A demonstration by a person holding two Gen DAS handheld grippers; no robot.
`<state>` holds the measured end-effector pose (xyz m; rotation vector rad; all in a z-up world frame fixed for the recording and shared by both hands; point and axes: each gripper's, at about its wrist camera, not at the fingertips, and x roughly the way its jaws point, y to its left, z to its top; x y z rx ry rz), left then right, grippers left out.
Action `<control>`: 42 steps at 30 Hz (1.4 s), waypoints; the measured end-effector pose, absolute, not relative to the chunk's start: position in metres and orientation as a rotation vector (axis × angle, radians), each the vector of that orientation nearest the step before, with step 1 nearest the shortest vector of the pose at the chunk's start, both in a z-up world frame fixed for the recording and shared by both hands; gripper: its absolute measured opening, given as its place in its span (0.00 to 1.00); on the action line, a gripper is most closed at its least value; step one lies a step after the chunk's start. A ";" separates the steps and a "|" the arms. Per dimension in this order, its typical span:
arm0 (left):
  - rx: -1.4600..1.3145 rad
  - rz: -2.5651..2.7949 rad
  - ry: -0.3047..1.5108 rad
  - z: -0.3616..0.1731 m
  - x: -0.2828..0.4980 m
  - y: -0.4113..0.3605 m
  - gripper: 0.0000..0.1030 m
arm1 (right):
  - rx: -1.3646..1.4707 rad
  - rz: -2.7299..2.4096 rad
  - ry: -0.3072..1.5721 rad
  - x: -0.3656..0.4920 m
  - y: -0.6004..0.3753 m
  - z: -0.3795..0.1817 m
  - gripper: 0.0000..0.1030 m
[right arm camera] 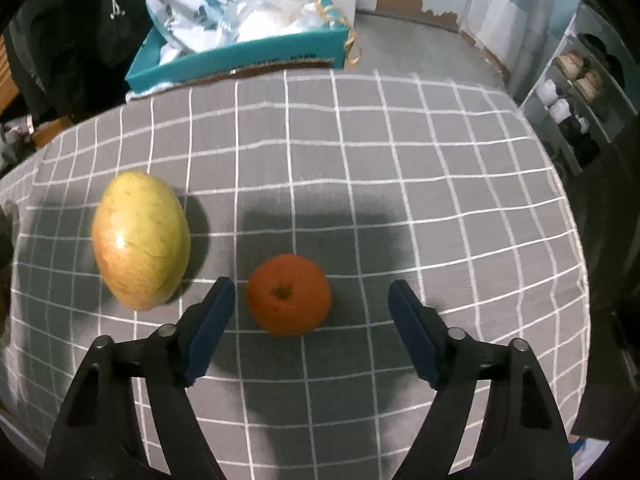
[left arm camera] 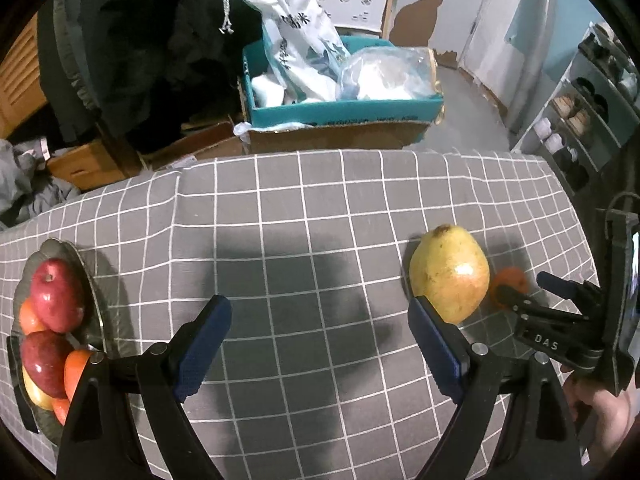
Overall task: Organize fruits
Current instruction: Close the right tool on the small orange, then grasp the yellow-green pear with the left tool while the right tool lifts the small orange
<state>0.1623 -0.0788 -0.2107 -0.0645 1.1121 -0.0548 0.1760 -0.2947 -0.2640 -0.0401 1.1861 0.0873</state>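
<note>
My left gripper (left arm camera: 320, 340): my two blue fingers are wide apart with nothing between them. It hangs over the gray checked cloth (left arm camera: 304, 216), to the left of the big yellow fruit.

My right gripper (right arm camera: 312, 328): my two blue fingers are wide apart here too. The orange sits on the cloth between them, closer to the left finger. I cannot tell if any finger touches it. In my left camera this gripper (left arm camera: 532, 288) shows just right of the big yellow fruit.

Big yellow fruit (left arm camera: 450, 272): it lies on the cloth. It is yellow with a pink-red blush and little brown spots. In my right camera it (right arm camera: 140, 240) is just left of my left blue finger.

Orange (right arm camera: 289, 294): it sits on the cloth just to the right of the big yellow fruit, with its little stem spot facing up. In my left camera the orange (left arm camera: 514, 278) peeks out behind my right gripper.

Plate (left arm camera: 66, 250): it is far to the left of the big yellow fruit, on the same cloth. It holds red apples (left arm camera: 56, 296) and small oranges (left arm camera: 78, 368) piled together.

Blue box (left arm camera: 340, 110): it is behind the cloth, past the big yellow fruit, with white bags in it.
</note>
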 end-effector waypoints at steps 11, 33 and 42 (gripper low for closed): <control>-0.091 -0.089 1.149 -0.228 0.172 -0.098 0.88 | -0.022 0.138 1.185 0.177 -0.291 -0.273 0.42; -0.075 -0.194 1.173 -0.247 0.194 -0.172 0.91 | 0.018 -0.016 1.132 0.177 -0.337 -0.249 0.42; -0.094 -0.264 1.218 -0.261 0.213 -0.203 0.95 | 0.076 -0.065 1.139 0.169 -0.360 -0.251 0.42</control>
